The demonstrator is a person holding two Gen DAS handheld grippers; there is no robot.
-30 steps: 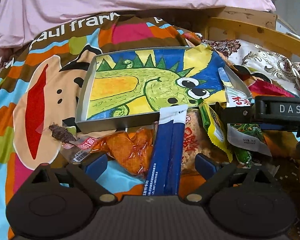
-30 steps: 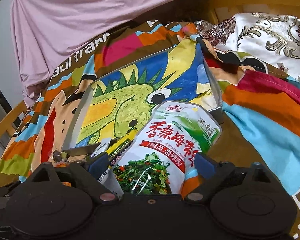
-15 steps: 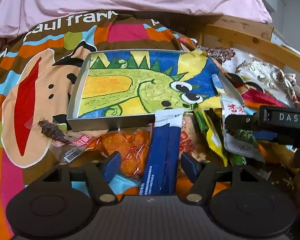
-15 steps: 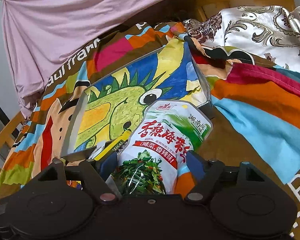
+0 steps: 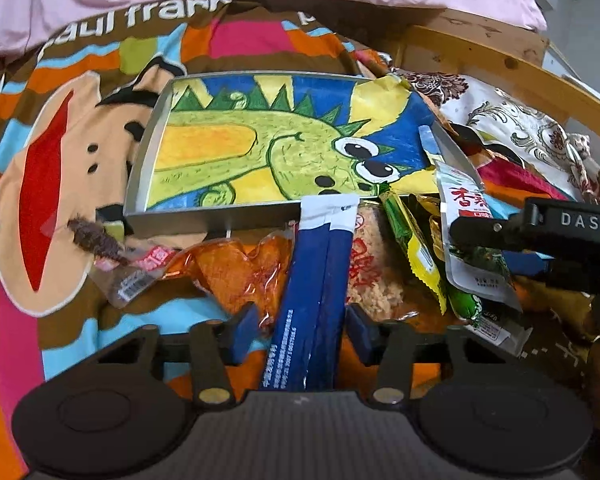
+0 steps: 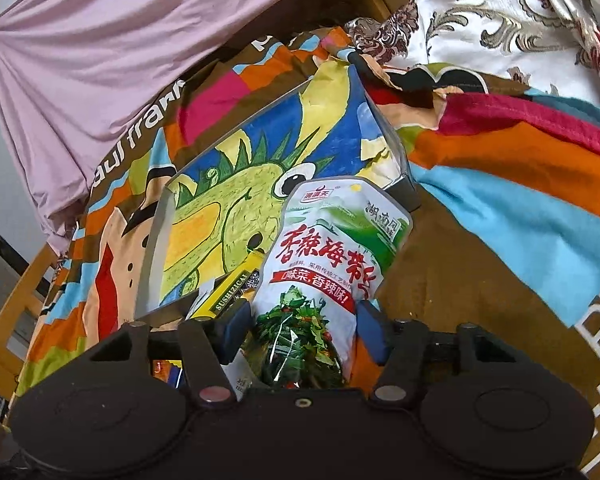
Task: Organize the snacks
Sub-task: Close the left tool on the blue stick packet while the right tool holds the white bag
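Observation:
A long blue stick packet [image 5: 316, 288] lies on the snack pile, its white end resting on the front wall of the metal tray [image 5: 220, 220]. My left gripper [image 5: 303, 332] straddles the packet's near end with its jaws closing; a thin gap still shows beside the left pad. A white and green seaweed pouch [image 6: 332, 264] leans on the tray's near corner [image 6: 404, 184]. The jaws of my right gripper [image 6: 304, 328] are closing around its lower end, with the pads at its edges and the pouch unsqueezed. The same pouch [image 5: 468, 216] shows in the left wrist view.
Around the blue packet lie an orange snack pack [image 5: 236, 268], a rice-crisp pack [image 5: 374, 276], a yellow-green pack [image 5: 416, 252] and a brown dried snack [image 5: 96, 240]. A dinosaur drawing lines the tray. A wooden bed rail [image 5: 500, 60] and pink sheet [image 6: 120, 40] stand behind.
Both grippers' fingers have drawn inward, the left toward the blue packet, the right toward the seaweed pouch. The right wrist view has rolled a little; no packet has shifted.

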